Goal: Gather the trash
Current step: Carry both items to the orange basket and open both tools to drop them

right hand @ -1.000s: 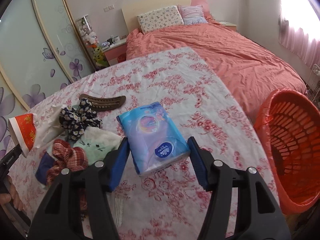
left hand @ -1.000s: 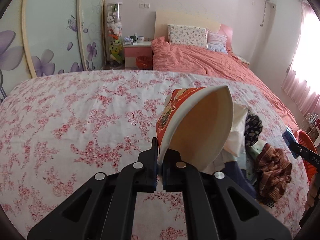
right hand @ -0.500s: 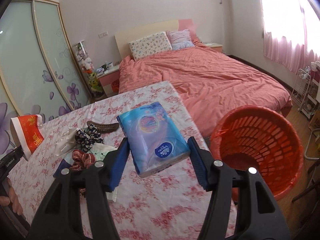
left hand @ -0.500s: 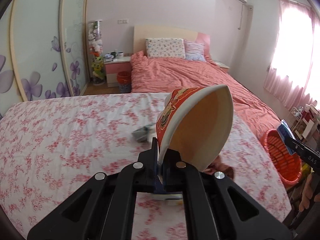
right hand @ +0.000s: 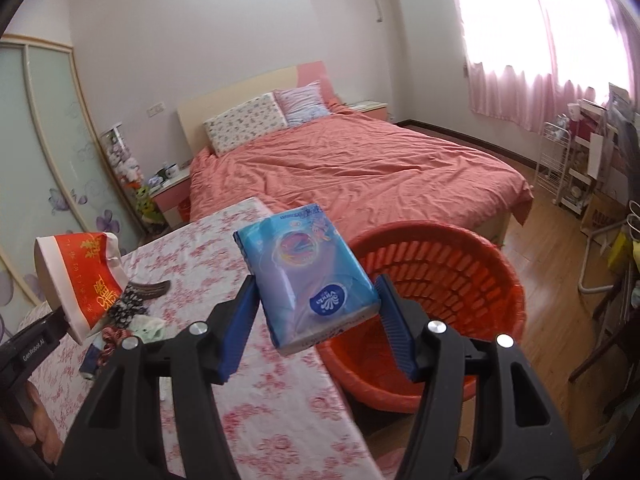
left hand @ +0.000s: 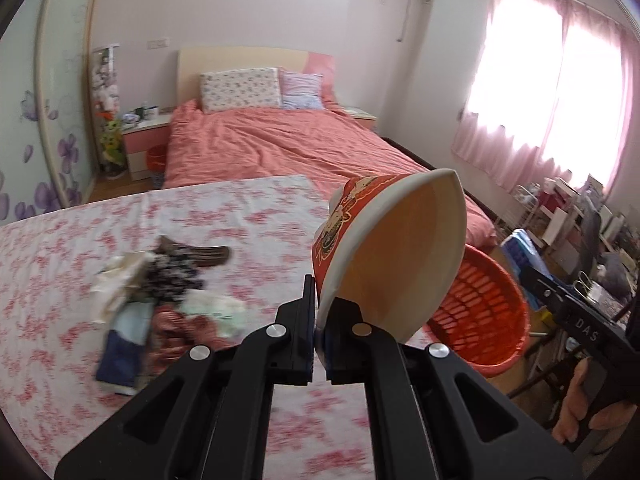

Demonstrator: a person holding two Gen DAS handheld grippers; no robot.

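Both tongs [left hand: 318, 334] [right hand: 316, 320] tilt down, seemingly loaded.

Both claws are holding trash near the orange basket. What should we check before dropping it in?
1. Left claw pinching cup rim: ok.
2. Right claw squeezing tissue pack: ok.
3. Basket open with room inside: ok.
4. Pack over the basket: cannot tell, it looks near the table edge.
5. Cup over the basket: cannot tell.
6. More clutter left on the table: not ok, pile remains.
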